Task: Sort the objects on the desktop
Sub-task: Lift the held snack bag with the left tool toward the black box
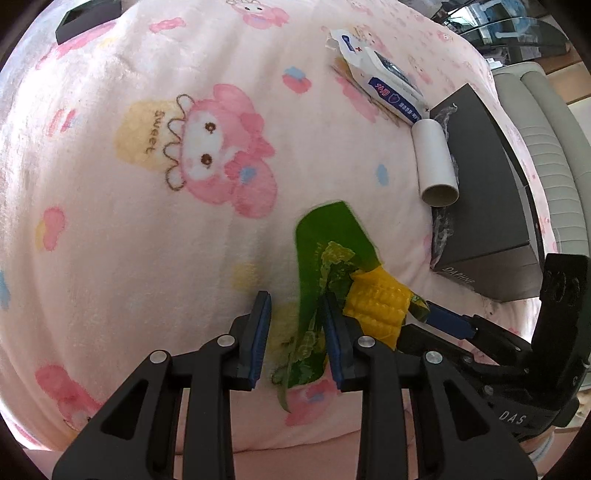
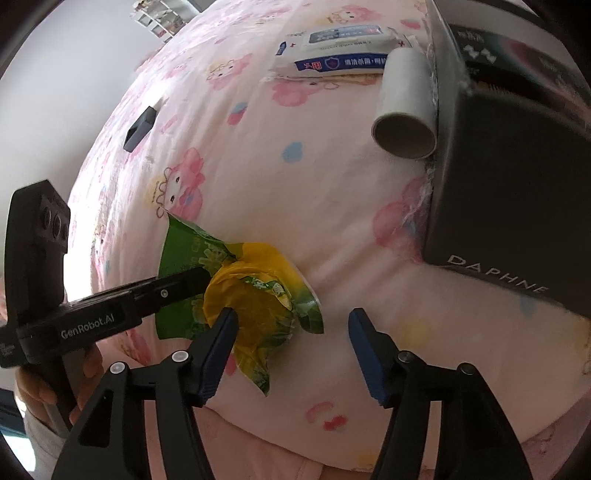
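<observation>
A green and yellow snack wrapper [image 1: 332, 266] lies crumpled on the pink cartoon blanket [image 1: 147, 240]. My left gripper [image 1: 297, 332] is open, its jaws straddling the wrapper's near green end. My right gripper [image 2: 291, 328] is open; its left finger touches the wrapper's yellow part [image 2: 255, 306] and its right finger is over bare blanket. Each gripper shows in the other's view: the right gripper [image 1: 436, 317] at the wrapper's yellow end, the left gripper [image 2: 192, 280] over its green end.
A white cardboard tube [image 1: 436, 162] lies against a dark "DAPHNE" box [image 1: 484, 199] at the right. A white and blue wet-wipes pack [image 1: 380, 85] lies behind the tube. A small black box [image 1: 85, 18] sits at the far left. The blanket's near edge [image 1: 295, 443] drops off.
</observation>
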The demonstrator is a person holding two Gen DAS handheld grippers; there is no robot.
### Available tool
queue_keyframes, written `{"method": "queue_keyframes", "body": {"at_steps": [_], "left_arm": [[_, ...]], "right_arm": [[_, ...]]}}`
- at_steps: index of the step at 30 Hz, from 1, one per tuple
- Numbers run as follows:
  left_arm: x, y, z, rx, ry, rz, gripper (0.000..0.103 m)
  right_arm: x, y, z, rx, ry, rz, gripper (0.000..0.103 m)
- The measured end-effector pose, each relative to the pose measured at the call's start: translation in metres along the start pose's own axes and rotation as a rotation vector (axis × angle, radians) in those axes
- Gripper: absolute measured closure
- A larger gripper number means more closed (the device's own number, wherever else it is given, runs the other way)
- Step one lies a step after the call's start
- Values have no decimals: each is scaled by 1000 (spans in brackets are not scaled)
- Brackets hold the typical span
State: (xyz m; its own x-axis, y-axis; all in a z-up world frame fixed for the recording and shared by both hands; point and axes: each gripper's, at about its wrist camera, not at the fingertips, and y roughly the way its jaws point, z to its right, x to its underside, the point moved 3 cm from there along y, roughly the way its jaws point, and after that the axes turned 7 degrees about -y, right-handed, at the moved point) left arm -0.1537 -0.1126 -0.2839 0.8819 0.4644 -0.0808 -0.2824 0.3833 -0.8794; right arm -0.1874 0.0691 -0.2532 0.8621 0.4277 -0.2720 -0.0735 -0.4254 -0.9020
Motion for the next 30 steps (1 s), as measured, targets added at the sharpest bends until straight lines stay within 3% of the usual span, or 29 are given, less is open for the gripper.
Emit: {"method": "queue_keyframes", "body": {"at_steps": [3, 6, 11, 13, 17, 19, 20, 21, 22, 26, 30], "left_arm": [[-1, 2, 4, 147, -25, -51, 76], [0, 1, 11, 190, -13, -58, 75], [2, 3, 9, 70, -8, -30, 76], [2, 2, 5, 35, -2, -21, 78], [6, 2, 11, -19, 57, -3, 94], [9, 0, 14, -8, 77, -7, 98], [10, -2, 14, 14, 81, -13, 98], [12, -6, 13, 47, 81, -21, 97], [15, -9, 13, 76, 83, -29, 96], [26, -17, 13, 55, 101, -31, 96], [21, -12, 8, 21, 48, 2, 92]], "right_arm": [[3, -14, -6, 61, -51, 33, 44], [7, -23, -5, 87, -48, 66, 44], [17, -10, 16, 117, 22, 16, 44], [17, -5, 17, 69, 42, 9, 44], [15, 0, 17, -58, 84, 21, 44], [15, 0, 19, -80, 93, 35, 46], [15, -4, 20, -89, 101, 45, 49], [16, -7, 21, -101, 105, 57, 59], [16, -12, 19, -116, 100, 70, 61], [18, -33, 9, -140, 55, 103, 61], [25, -28, 12, -41, 28, 82, 57]]}}
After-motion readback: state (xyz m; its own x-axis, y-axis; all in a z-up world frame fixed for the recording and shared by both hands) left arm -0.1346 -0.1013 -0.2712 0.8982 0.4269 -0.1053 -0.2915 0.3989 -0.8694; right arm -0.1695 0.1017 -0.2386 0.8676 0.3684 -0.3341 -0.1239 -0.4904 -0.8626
